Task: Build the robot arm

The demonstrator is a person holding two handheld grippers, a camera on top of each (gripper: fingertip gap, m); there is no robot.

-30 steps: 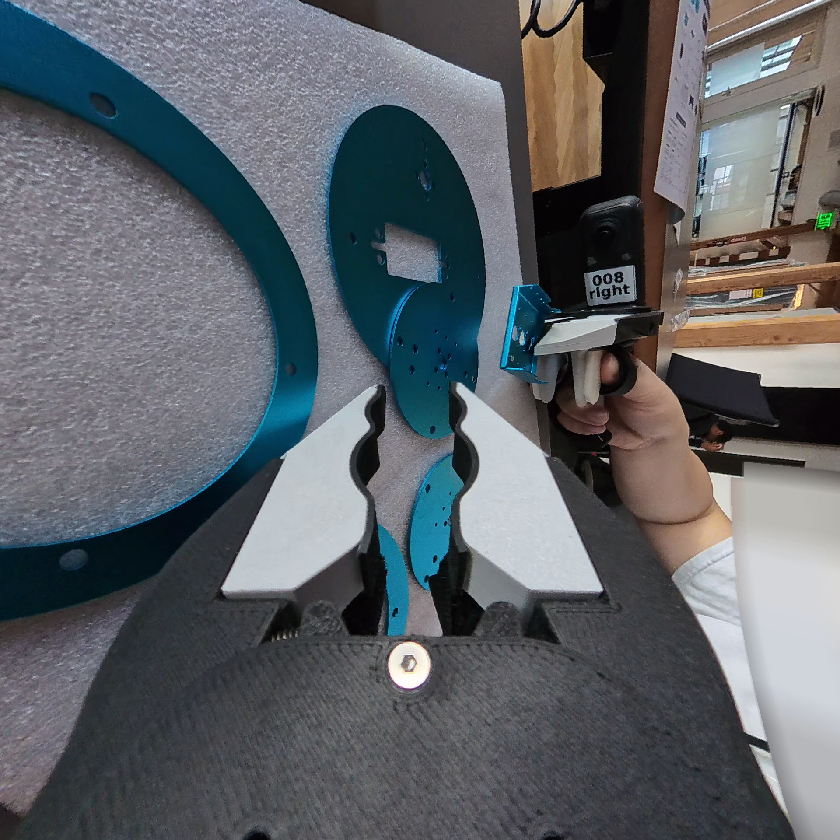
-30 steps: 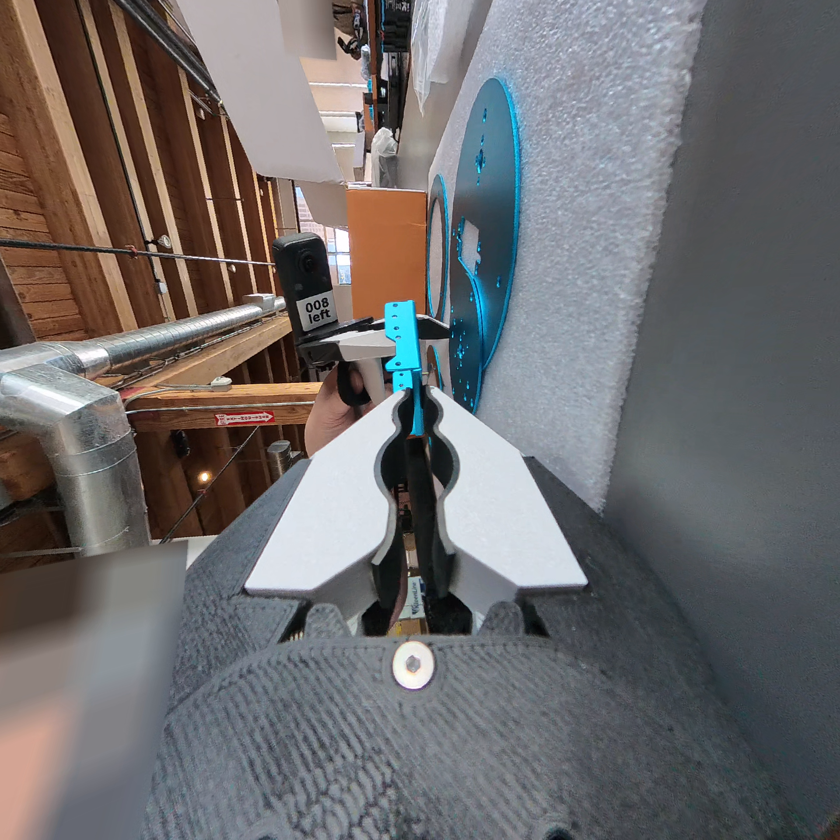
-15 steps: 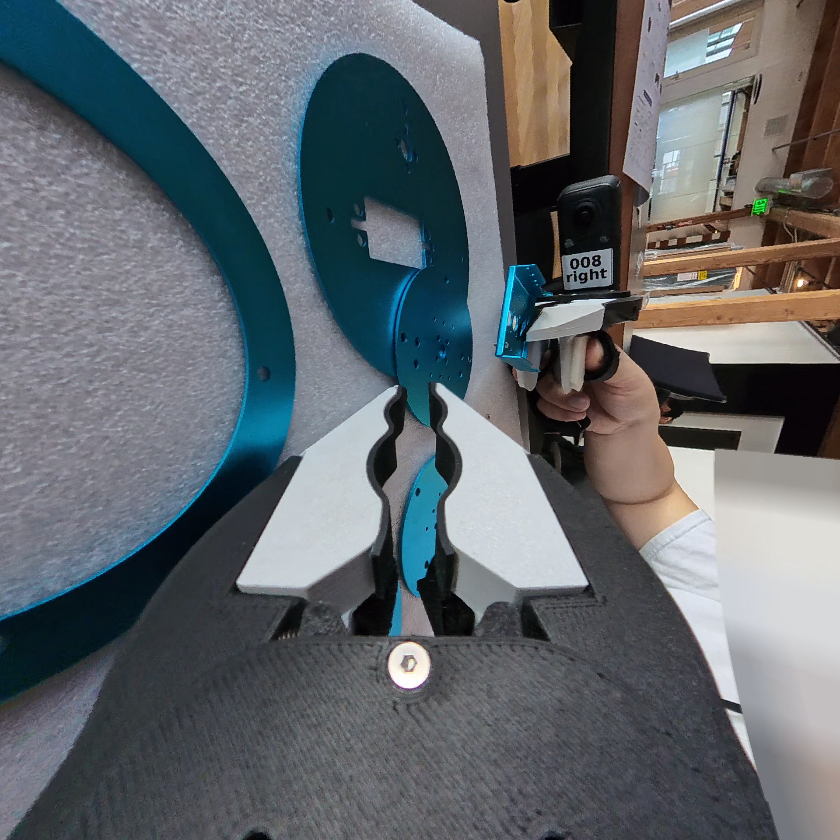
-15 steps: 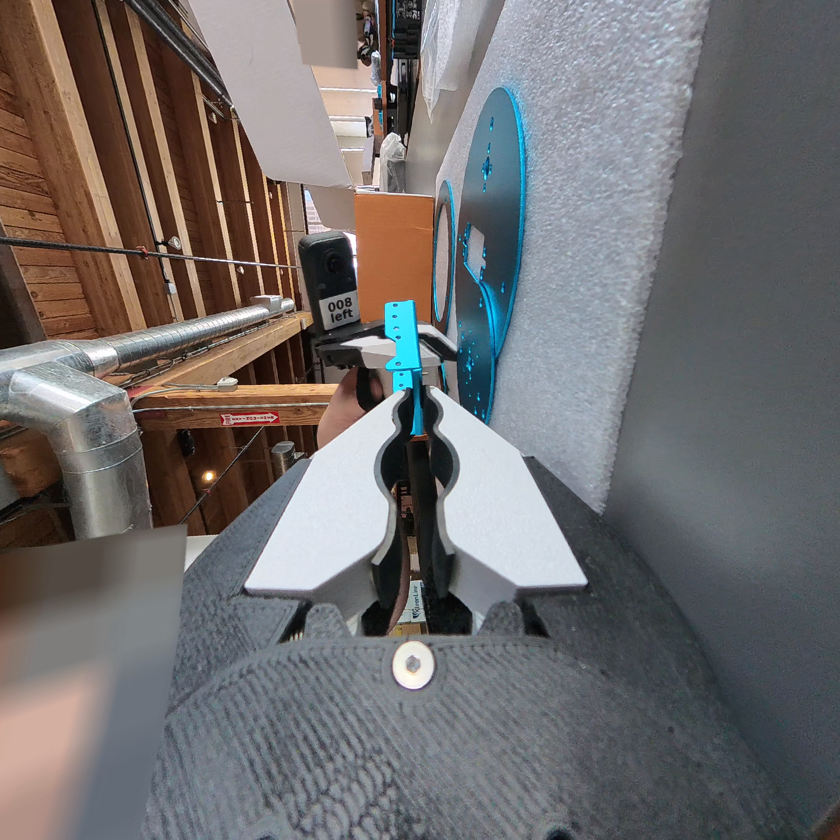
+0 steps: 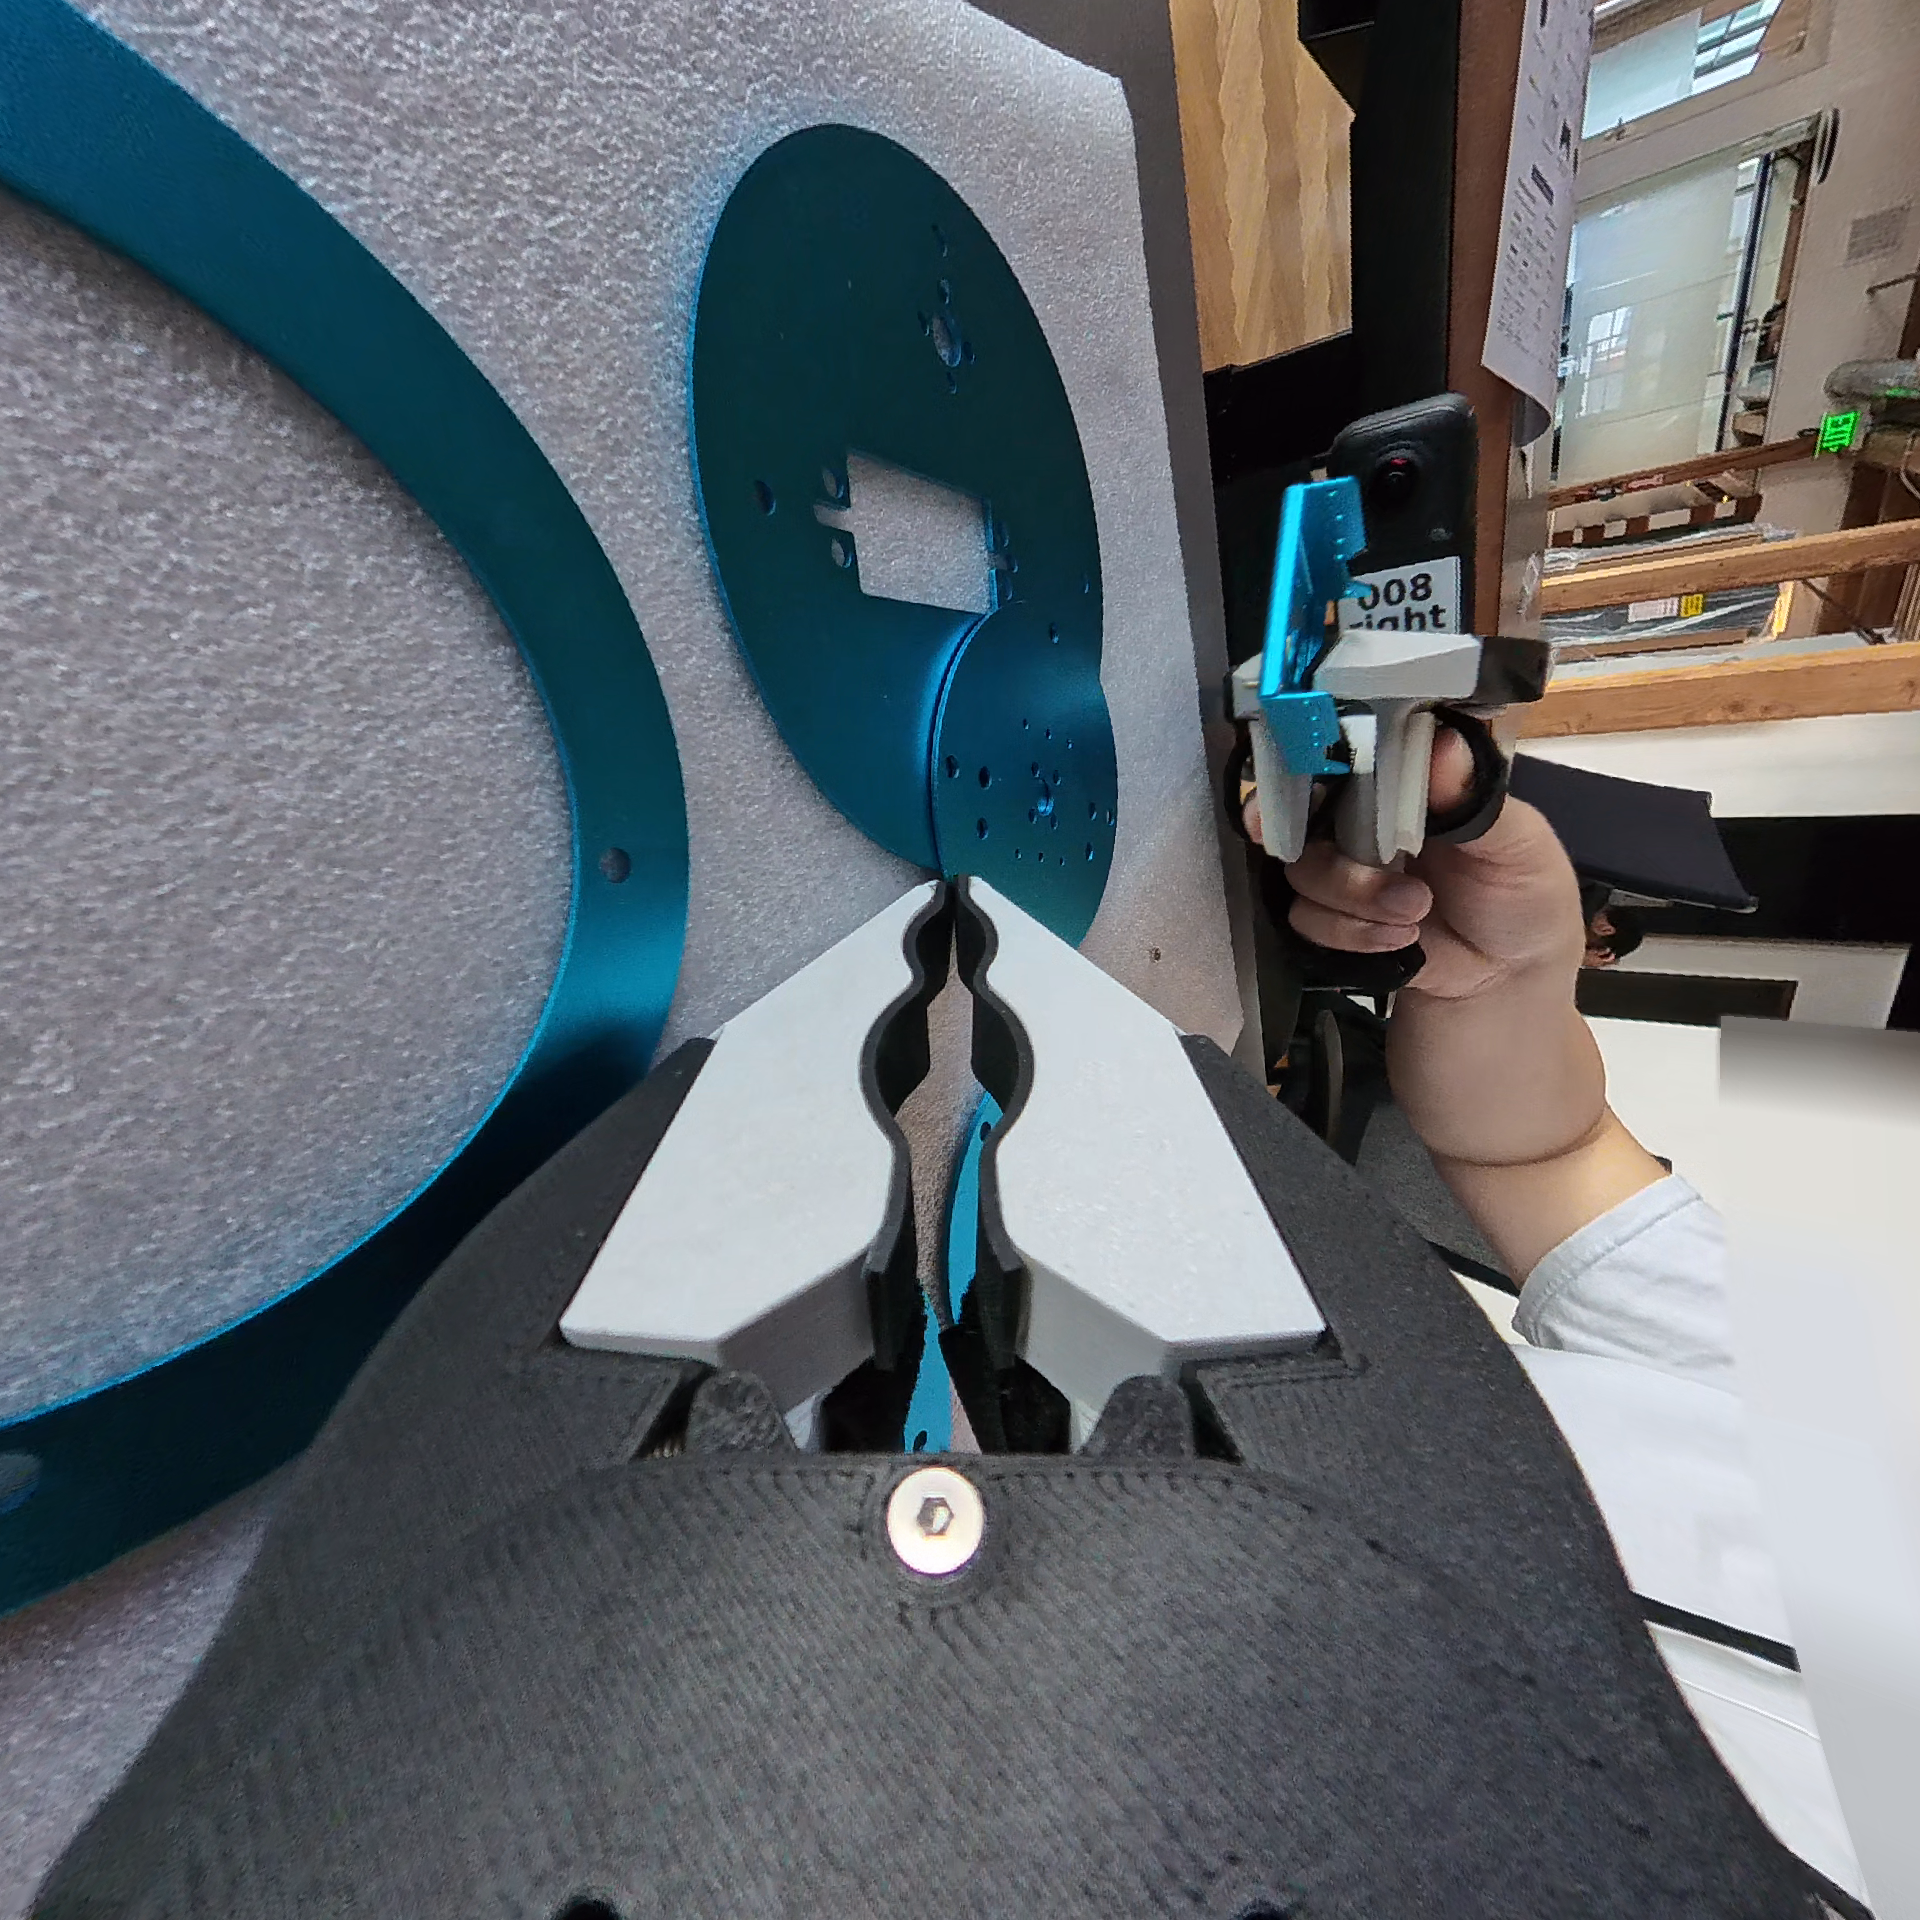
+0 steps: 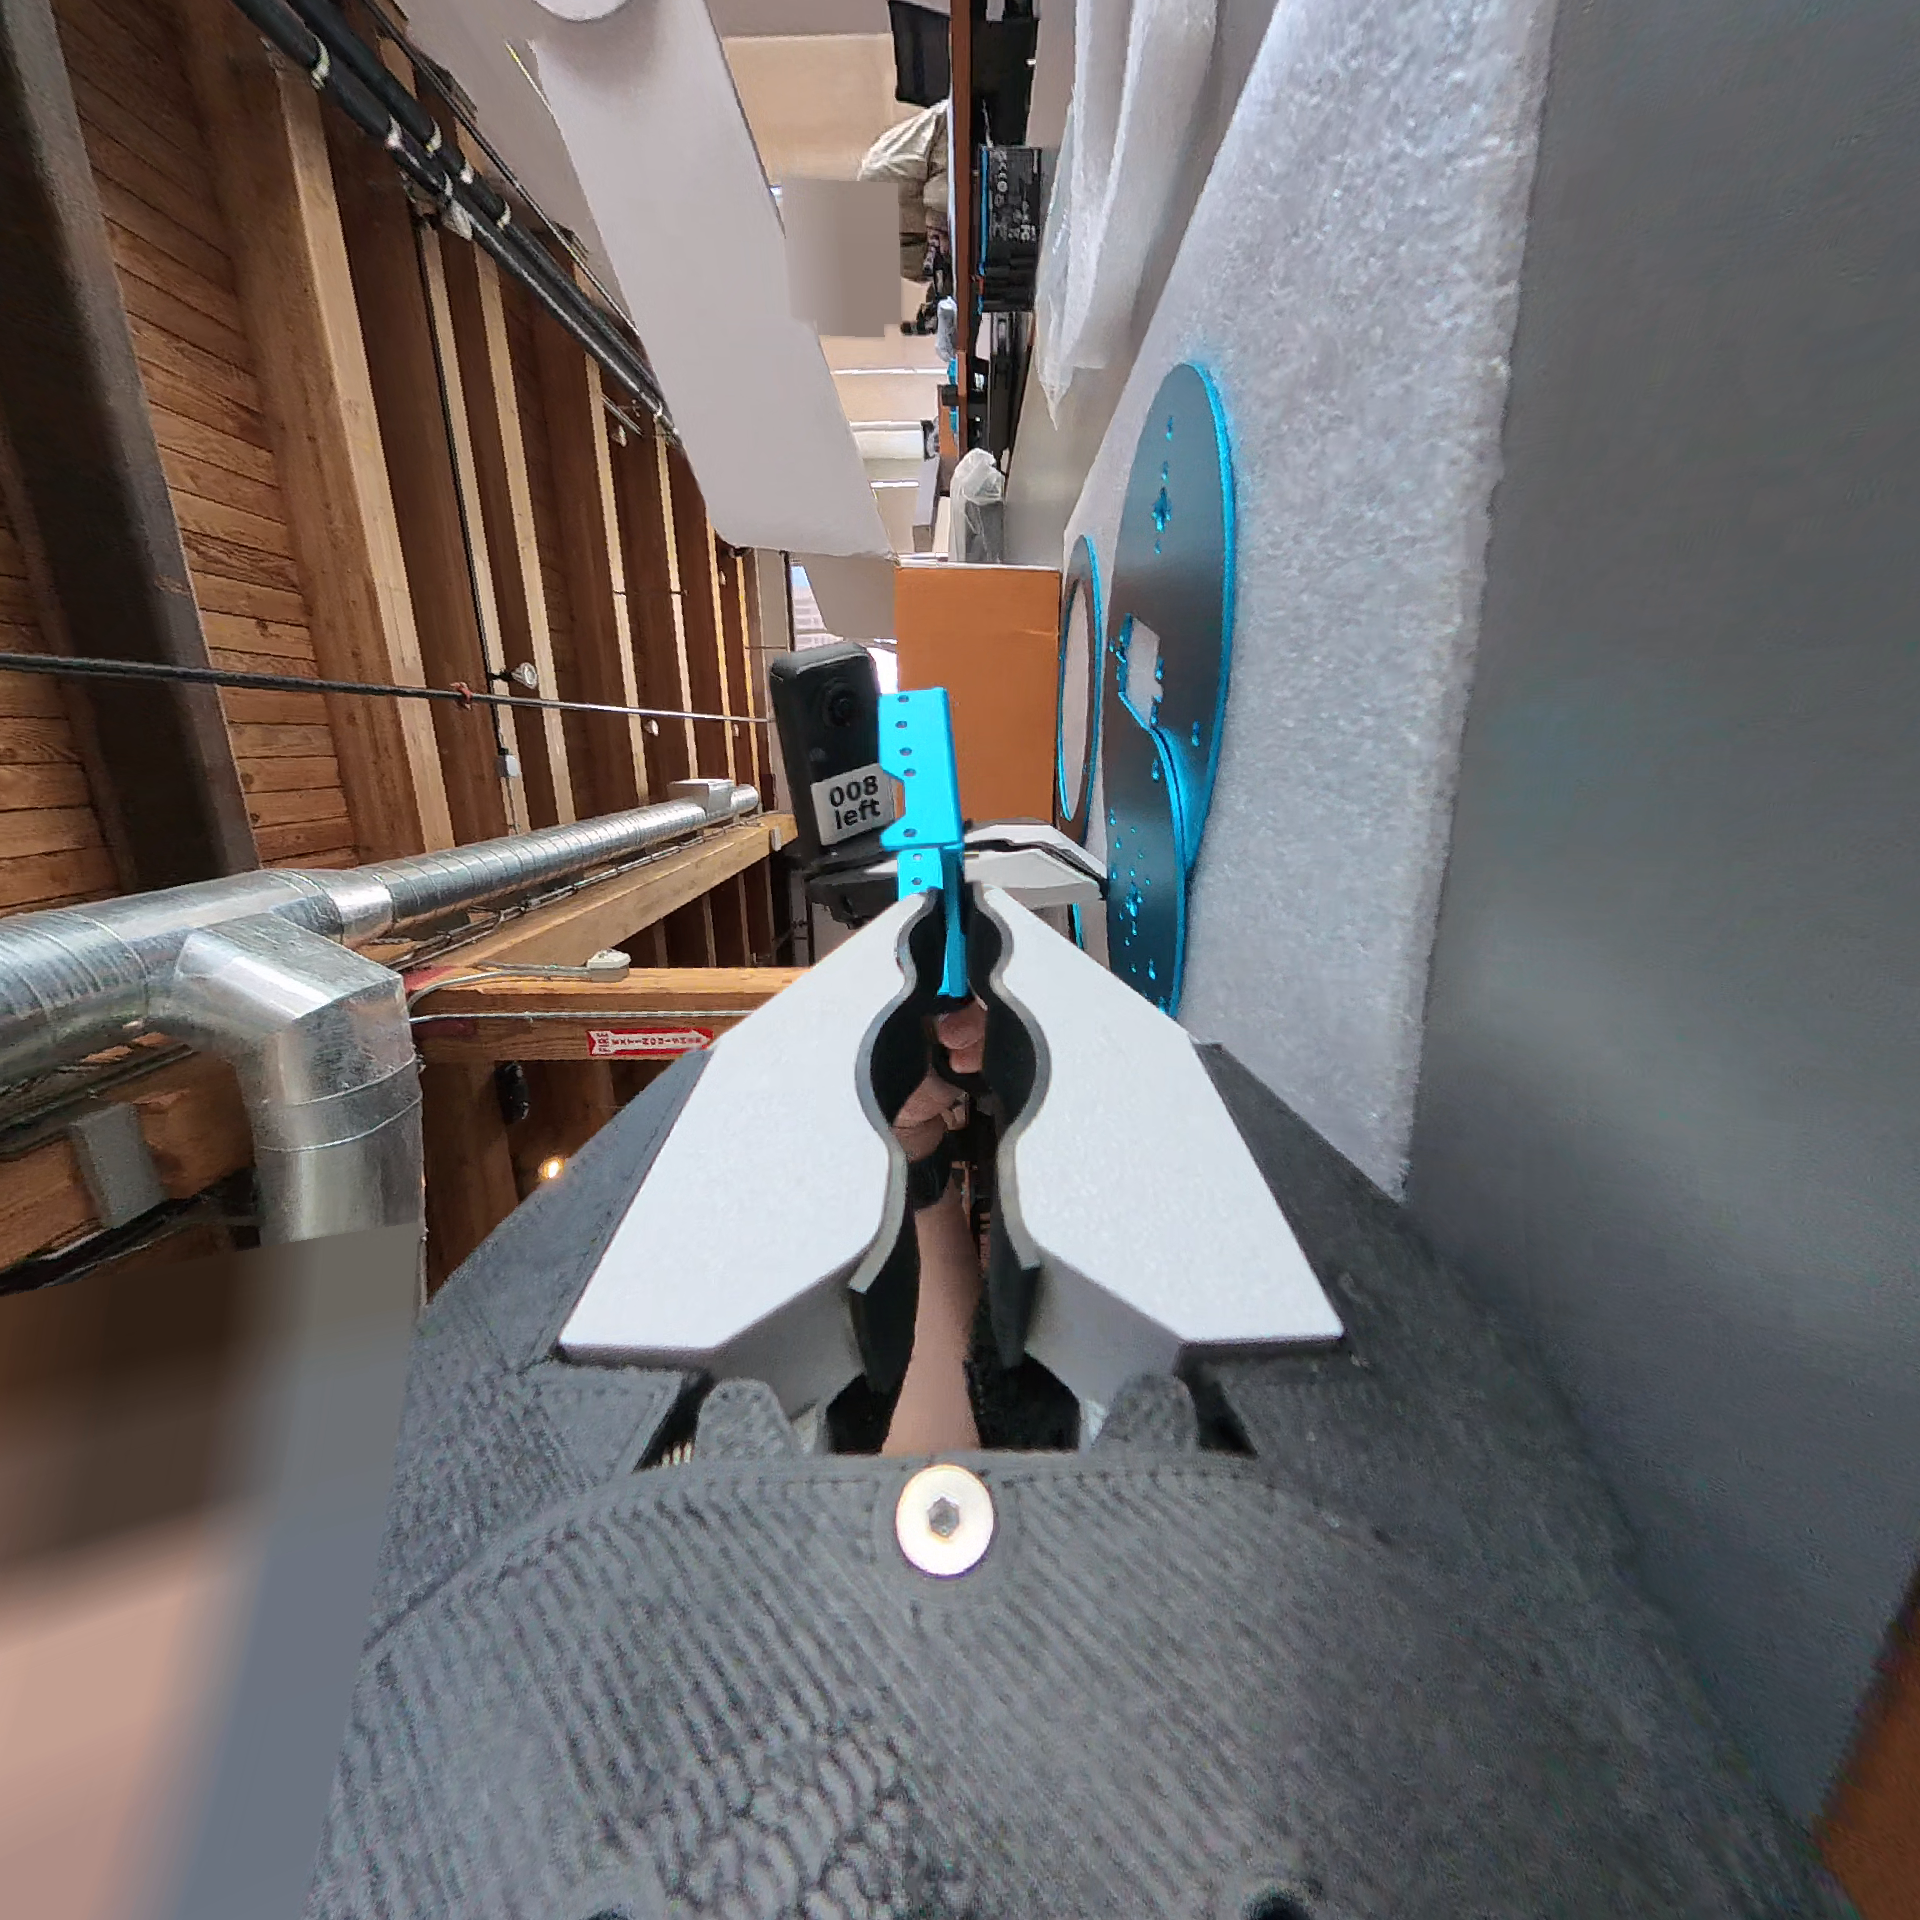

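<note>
My left gripper (image 5: pixel 956 896) is shut on the near edge of a small blue perforated disc (image 5: pixel 1029 769). That disc overlaps a larger blue disc with a rectangular cut-out (image 5: pixel 883 447) on a white foam sheet (image 5: pixel 312 727). Another small blue disc (image 5: pixel 971 1184) shows between the fingers, lower down. My right gripper (image 6: pixel 951 920) is shut on a blue perforated bracket (image 6: pixel 920 800) and holds it in the air beside the foam. The left wrist view shows it too, as the right gripper (image 5: pixel 1262 696) with the bracket (image 5: pixel 1304 613). The left gripper (image 6: pixel 1075 868) shows at the discs (image 6: pixel 1153 862).
A large blue ring (image 5: pixel 582 582) lies on the foam to the left of the discs. The foam (image 6: pixel 1351 520) rests on a grey surface (image 6: pixel 1714 727). A person's hand and white sleeve (image 5: pixel 1475 966) hold the right gripper. Metal ducting (image 6: pixel 312 966) and wooden beams are behind. Some 9 cm of space lies between my two pairs of fingers.
My left gripper went from open to shut, closing on the small disc's edge. The right gripper kept hold of the bracket, which now stands more upright.
</note>
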